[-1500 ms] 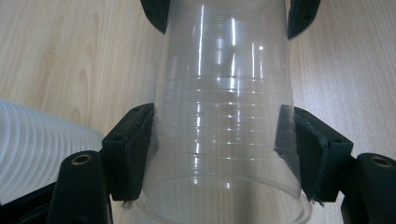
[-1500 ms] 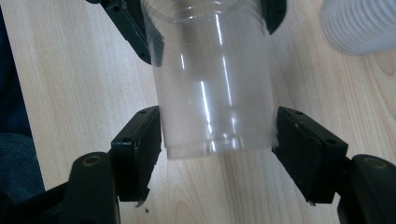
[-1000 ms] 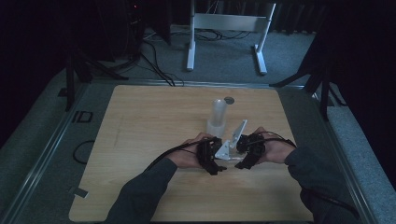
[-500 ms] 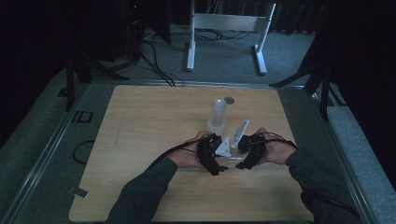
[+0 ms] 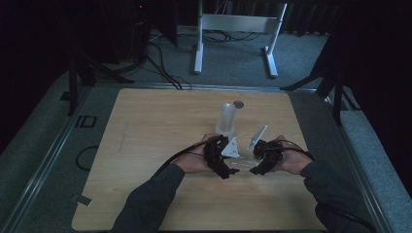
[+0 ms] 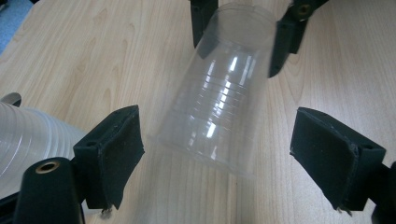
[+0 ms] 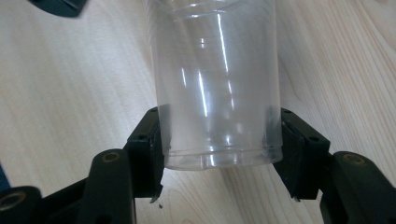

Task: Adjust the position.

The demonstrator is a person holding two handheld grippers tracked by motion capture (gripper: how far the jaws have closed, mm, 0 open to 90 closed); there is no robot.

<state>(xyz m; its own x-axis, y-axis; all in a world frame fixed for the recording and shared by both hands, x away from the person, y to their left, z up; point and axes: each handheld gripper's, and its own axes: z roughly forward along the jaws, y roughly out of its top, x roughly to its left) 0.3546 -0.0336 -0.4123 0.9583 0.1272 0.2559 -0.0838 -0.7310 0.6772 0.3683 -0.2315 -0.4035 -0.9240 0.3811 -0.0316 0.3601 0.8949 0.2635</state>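
Observation:
A clear plastic cup (image 6: 212, 112) lies level just above the wooden table (image 5: 145, 145), between my two grippers. My right gripper (image 7: 219, 140) is shut on one end of it, its pads (image 7: 149, 149) pressing both sides. My left gripper (image 6: 224, 149) faces the cup's other end. Its jaws have just been closing a little, but they still stand wide, with the cup between them and clear of both pads (image 6: 116, 144). In the high view both grippers, left (image 5: 228, 169) and right (image 5: 256, 167), meet at the table's middle with the cup (image 5: 243, 162) between them.
A tall stack of clear cups (image 5: 226, 119) stands upright just behind the grippers, and its side shows at the left of the left gripper view (image 6: 28, 140). A small dark round thing (image 5: 238, 103) lies beyond the stack. A metal frame (image 5: 235, 29) stands on the floor behind the table.
Both hands have kept their place at the table's middle. The high view is too small to show any jaw motion.

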